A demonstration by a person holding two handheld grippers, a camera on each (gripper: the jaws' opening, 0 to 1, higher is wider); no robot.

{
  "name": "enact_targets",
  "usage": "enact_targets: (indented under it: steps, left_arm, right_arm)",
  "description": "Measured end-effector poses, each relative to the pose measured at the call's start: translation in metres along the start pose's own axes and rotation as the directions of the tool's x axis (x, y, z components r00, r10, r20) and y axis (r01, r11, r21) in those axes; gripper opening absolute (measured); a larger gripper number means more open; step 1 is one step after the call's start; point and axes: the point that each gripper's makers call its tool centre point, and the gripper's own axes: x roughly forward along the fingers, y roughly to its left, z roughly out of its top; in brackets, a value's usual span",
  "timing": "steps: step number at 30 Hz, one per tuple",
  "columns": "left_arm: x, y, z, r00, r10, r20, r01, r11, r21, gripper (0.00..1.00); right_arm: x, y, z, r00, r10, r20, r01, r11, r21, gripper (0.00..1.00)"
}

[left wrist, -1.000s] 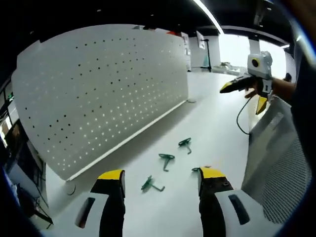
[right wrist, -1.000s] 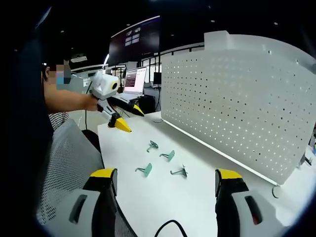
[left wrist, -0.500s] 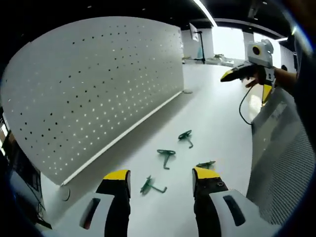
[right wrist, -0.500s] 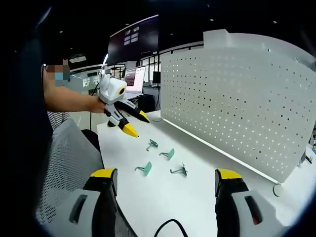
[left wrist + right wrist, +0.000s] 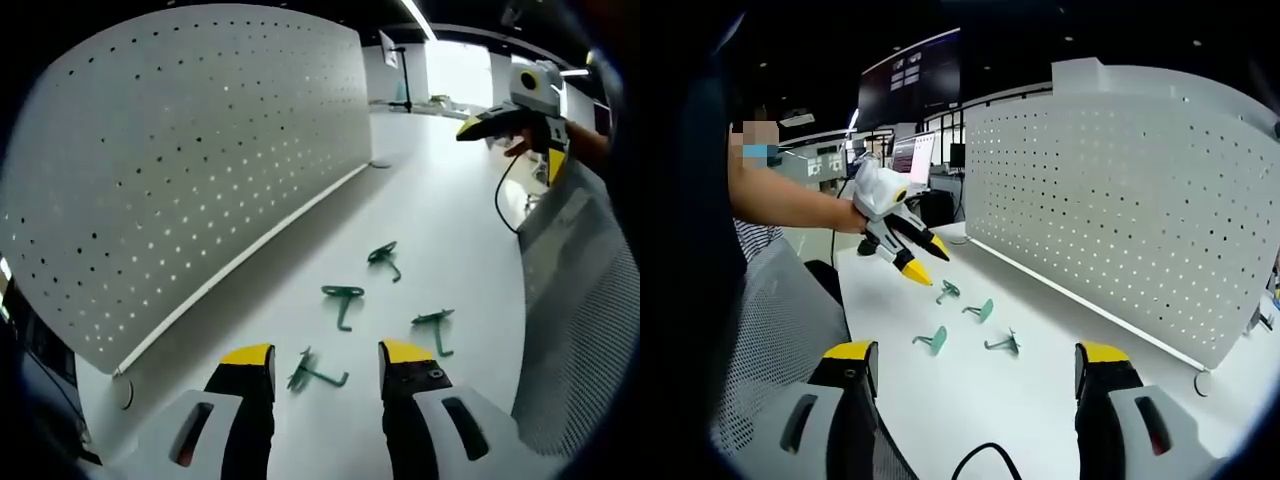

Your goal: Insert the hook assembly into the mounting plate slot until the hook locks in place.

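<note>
Pegboard first: we note a tall white perforated metal mounting panel [image 5: 190, 170] standing upright along the far edge of the white tabletop [image 5: 450, 230], placed so its rows of holes face our working side. Four small green metal hook assemblies lie loose on the tabletop in front of it, well apart from the panel and from one another. In the left gripper view we count them as the nearest hook [image 5: 312, 373], a T-shaped one [image 5: 343, 298], one off to the side [image 5: 434, 325] and the farthest [image 5: 383, 258].

Our left gripper [image 5: 325, 362], with yellow-tipped black jaws, hangs low over the nearest hook, jaws parted to roughly the hook's width and holding nothing; we judge it is lined up for a pick. The right gripper view shows it angled down toward the hook cluster.

Our right gripper [image 5: 976, 365] is held back from the hooks, jaws wide apart and empty, which we judge keeps the whole workspace in sight. No hook is yet in the panel.
</note>
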Motion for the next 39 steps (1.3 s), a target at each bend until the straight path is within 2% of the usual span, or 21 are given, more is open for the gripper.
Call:
enact_targets:
  steps: [22,39]
  left_arm:
    - [0.027,0.004,-0.014,0.996,-0.019,-0.089,0.025,0.998,0.063,0.26]
    - [0.037,0.006,-0.021,0.992,-0.027,-0.120,0.037,0.996,0.084,0.18]
  right_arm:
    - [0.000,-0.002,-0.003,1.000,-0.003,-0.010,0.003,1.000,0.003,0.78]
    - [0.000,-0.003,-0.006,1.000,-0.007,-0.016,0.008,1.000,0.012,0.78]
